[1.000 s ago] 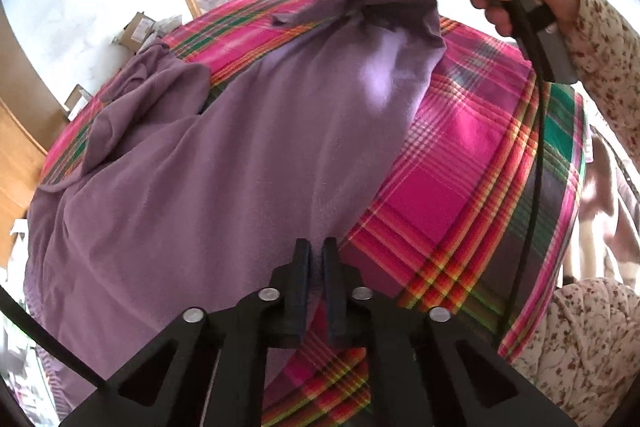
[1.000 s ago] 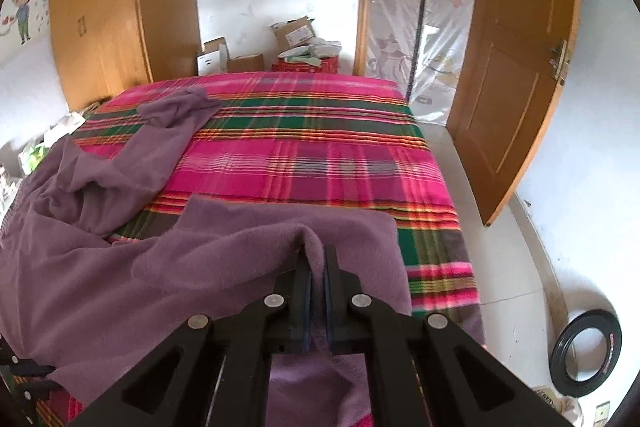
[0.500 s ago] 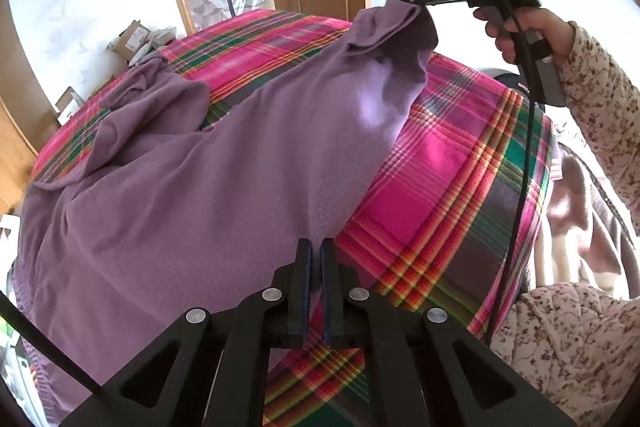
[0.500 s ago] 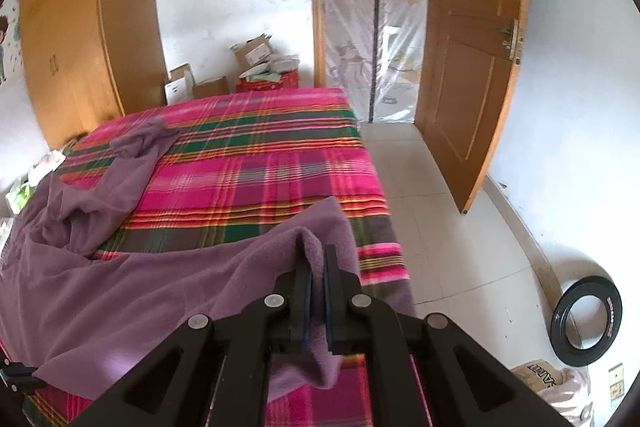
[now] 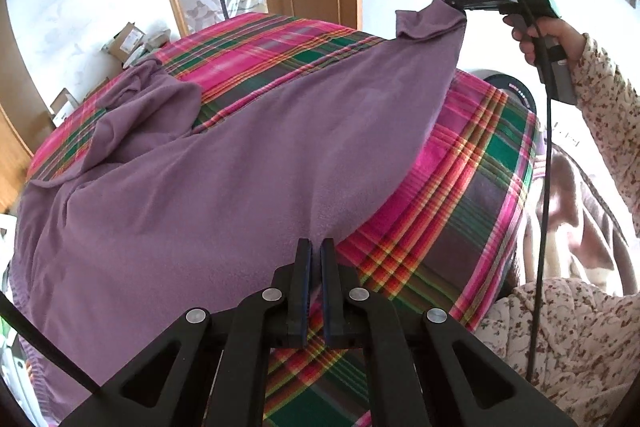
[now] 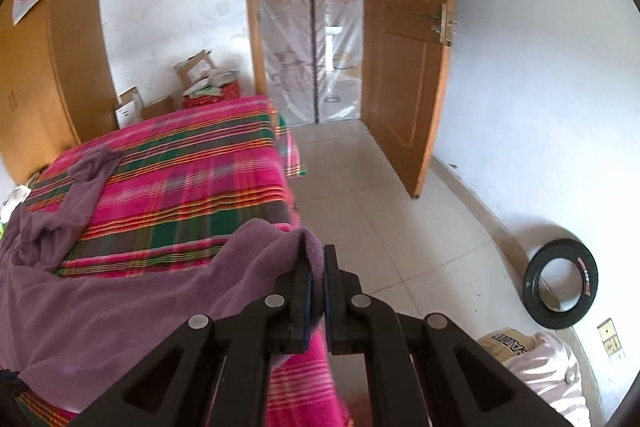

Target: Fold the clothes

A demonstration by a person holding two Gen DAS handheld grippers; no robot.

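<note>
Across the plaid bedspread (image 5: pixel 472 187) lies the item: one purple garment (image 5: pixel 224 179), spread over most of the near half of the bed, one bunched sleeve (image 5: pixel 152 107) trailing toward the bed's far side. Your left gripper (image 5: pixel 314 247) sits at the bed's near edge, jaws drawn almost together on the garment's near hem; a thin fold of purple appears caught between them, though the bite is too slim to be sure of. Your right gripper (image 6: pixel 316 259) is clamped on a corner of the same garment, raised above the bedspread and out past the bed's right edge, over the tiled floor (image 6: pixel 380 211). From the left wrist view this corner (image 5: pixel 432 19) stands high, the cloth running taut from it down to the left jaws. Long axis: that stretched edge, from the bed's near edge up toward the right side. Judgement: the right hand carries the free end, so the fold likely turns on swinging that corner back over the bed toward the sleeve.
</note>
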